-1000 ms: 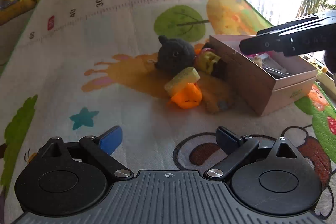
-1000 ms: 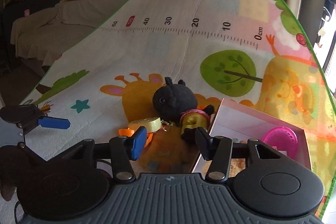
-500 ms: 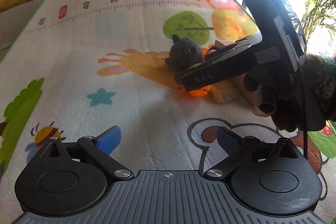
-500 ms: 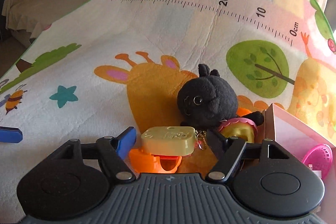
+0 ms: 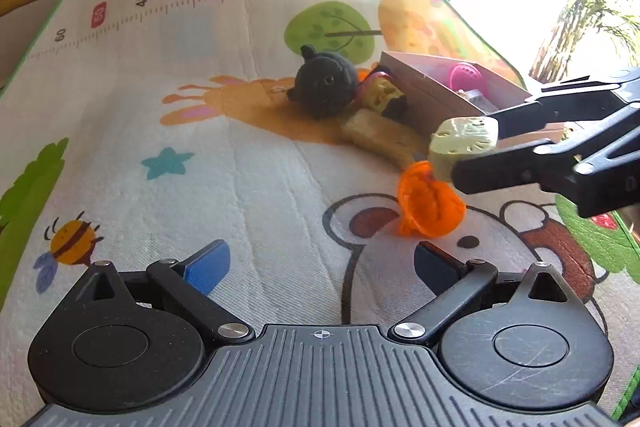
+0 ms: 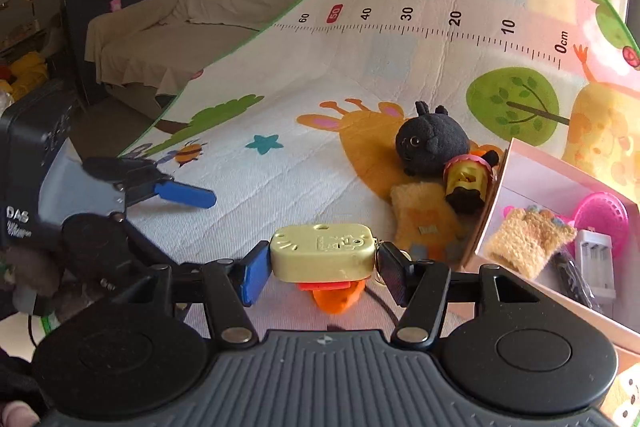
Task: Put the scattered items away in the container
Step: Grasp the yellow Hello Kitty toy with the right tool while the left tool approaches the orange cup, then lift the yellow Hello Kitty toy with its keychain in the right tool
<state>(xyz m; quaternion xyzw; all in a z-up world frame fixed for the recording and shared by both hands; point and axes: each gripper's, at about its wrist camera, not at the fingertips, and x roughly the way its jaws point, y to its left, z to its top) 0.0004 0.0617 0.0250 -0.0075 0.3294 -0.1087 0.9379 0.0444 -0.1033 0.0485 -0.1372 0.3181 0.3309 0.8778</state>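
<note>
The right gripper (image 6: 318, 269) has closed on the pale yellow plastic tag (image 6: 323, 251) and raised it clear of the play mat (image 5: 256, 163); half a second earlier the tag lay on the orange toy (image 5: 430, 202). Transfer to the pink box (image 6: 516, 187) appears next. The left gripper (image 5: 320, 265) remains wide and empty.
</note>
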